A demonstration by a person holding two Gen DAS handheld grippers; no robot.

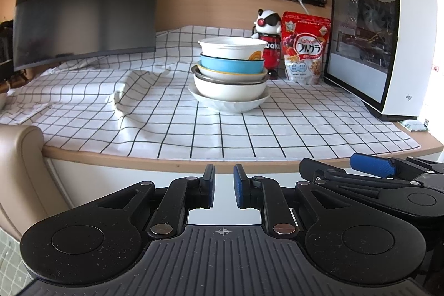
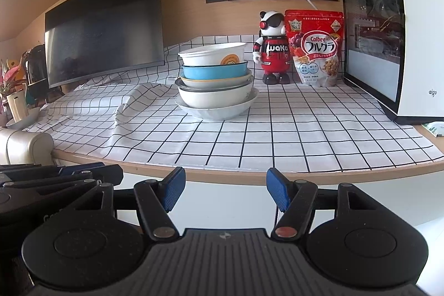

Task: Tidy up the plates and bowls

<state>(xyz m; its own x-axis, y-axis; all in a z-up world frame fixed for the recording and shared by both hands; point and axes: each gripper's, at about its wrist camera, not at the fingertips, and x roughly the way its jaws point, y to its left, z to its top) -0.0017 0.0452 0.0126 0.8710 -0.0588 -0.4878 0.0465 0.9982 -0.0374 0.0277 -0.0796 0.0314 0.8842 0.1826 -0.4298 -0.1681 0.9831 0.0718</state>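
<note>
The left hand-held gripper [image 1: 224, 186] hangs in front of the desk edge with its blue pads a narrow gap apart, holding nothing and touching nothing. The right hand-held gripper [image 2: 225, 189] sits just beside it, jaws spread wide, also empty.

Beyond them, the stack of bowls and plates [image 2: 215, 79] stands on the checked cloth [image 2: 249, 135] covering the desk [image 2: 249, 175], near its middle. From the bottom: a shallow white plate, a deep white bowl, a grey metal dish, a cream dish with a yellow rim, a blue bowl, and a white tub with an orange emblem on top, tilted slightly.

Behind the stack stands a red and black panda figurine [image 2: 273, 46] marked "waka", and beside it a red cereal bag [image 2: 316, 46] reading "Calbee" and "No.1" with Japanese script. The white computer case [image 2: 402, 32] at right carries "aigo".
</note>
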